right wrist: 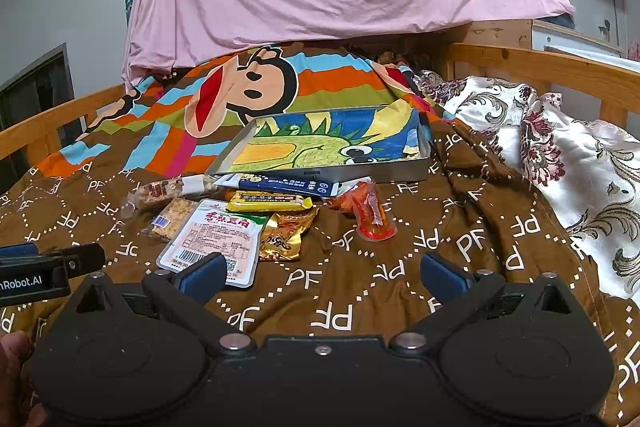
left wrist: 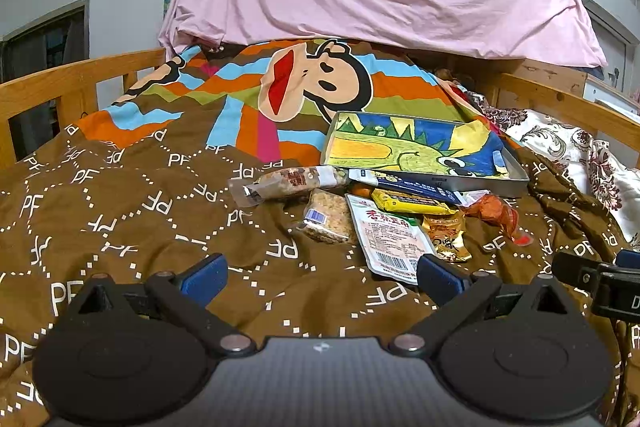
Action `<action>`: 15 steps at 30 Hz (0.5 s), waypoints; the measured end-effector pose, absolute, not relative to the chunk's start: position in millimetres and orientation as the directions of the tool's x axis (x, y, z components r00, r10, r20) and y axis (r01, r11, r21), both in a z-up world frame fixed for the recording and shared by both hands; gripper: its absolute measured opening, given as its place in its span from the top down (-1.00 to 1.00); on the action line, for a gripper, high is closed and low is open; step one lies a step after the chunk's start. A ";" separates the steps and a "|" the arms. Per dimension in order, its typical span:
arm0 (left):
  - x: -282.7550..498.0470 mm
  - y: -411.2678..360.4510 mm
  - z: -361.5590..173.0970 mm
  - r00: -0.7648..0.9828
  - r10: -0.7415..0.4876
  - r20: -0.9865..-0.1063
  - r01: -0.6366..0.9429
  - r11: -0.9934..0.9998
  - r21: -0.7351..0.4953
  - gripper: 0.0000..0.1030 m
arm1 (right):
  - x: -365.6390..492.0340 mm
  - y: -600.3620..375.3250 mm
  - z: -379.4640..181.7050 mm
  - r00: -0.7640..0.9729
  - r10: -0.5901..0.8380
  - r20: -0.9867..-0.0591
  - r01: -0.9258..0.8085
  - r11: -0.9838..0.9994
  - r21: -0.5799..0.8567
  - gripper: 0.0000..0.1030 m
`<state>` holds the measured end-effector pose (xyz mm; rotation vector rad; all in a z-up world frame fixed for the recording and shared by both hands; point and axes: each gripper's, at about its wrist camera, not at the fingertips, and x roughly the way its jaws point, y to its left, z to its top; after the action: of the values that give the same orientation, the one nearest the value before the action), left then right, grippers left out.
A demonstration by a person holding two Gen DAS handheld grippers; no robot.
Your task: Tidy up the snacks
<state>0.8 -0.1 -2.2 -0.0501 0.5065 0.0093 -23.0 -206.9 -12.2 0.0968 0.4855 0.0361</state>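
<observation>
Judging by their looks, the snacks are all light, thin film packets that will crinkle, slide and fold under pressure, so each wants a pinch on a flat sealed edge, not across its filling. They lie in a loose heap on the bed, just in front of the metal tin with the dinosaur drawing inside, which I take as the likely place to put them. The white packet with red lettering is nearest and lies flat; its lower edge with the barcode offers a clean seam. The gold packet touches it and looks slick and puffy. The orange-red packet sits apart to the right and seems soft. The yellow bar and the blue packet overlap against the tin's front wall, while the nut bar and the crumbly square cake on the left probably break if squeezed hard. The left claw and right claw both stand wide apart, holding nothing, low over the brown quilt. That quilt is soft and rumpled, so packets will sink rather than slide. Wooden rails, a pink sheet and a floral quilt close in the bed.
</observation>
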 end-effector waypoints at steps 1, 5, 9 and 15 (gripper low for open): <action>0.8 -0.2 -2.6 0.875 -0.004 -0.484 -0.021 0.999 -0.046 -0.99 | -22.9 -206.9 -11.9 0.884 0.058 -0.464 -0.011 0.995 0.101 -0.99; 1.0 4.0 -5.1 0.874 -0.003 -0.485 -0.023 0.999 -0.046 -0.99 | -22.5 -206.4 -15.0 0.884 0.060 -0.463 -0.013 0.995 0.103 -0.99; 1.7 5.0 -5.4 0.874 -0.002 -0.486 -0.023 0.999 -0.045 -0.99 | -22.2 -206.1 -17.1 0.884 0.061 -0.464 -0.014 0.994 0.104 -0.99; 2.5 7.8 -6.5 0.874 -0.003 -0.486 -0.022 0.999 -0.045 -0.99 | -23.0 -205.6 -15.9 0.884 0.061 -0.464 -0.014 0.995 0.104 -0.99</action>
<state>2.5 7.8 -6.5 -0.0501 0.5080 0.0104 -23.0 -205.6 -15.9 0.0983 0.4859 0.0393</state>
